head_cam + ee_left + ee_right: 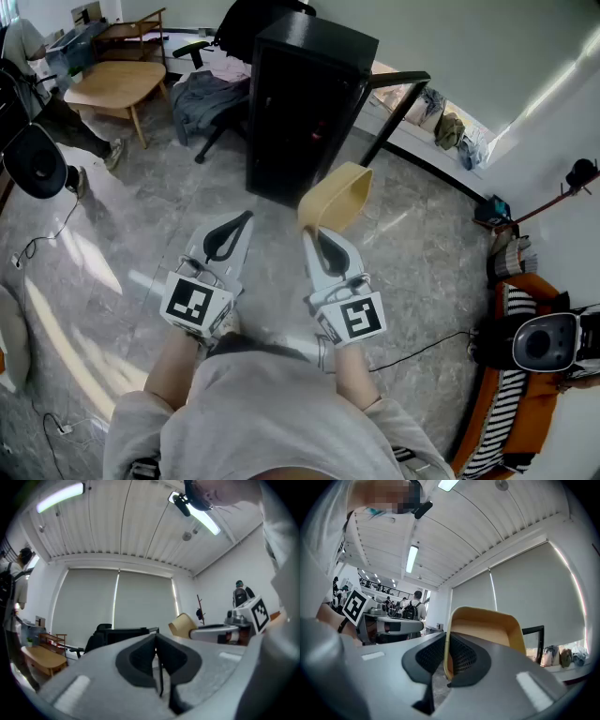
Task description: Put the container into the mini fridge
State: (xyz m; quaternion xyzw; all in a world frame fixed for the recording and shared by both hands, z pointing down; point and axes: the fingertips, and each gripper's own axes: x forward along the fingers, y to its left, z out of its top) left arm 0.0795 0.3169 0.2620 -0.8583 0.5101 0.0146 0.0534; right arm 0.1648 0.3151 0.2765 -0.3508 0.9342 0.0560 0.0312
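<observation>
Tan plastic container (337, 195) rim-pinched in your right gripper (322, 242); left gripper (232, 232) clenched, empty. Carry step, I'd say: next reach the tall black mini fridge (305, 103), just beyond.

Place: an office-like workroom.
Furniture: a black office chair (246, 28) is standing near a low wooden table (103, 81).
Floor: loose cables (58, 228) are trailing over grey stone-look tiles (131, 216).
Window: pale roller blinds (117, 602) are hanging fully down.
Ceiling: strip lights (61, 498) are glowing on white slatted panels (126, 522).
People: someone with a backpack (411, 609) is standing far off.
</observation>
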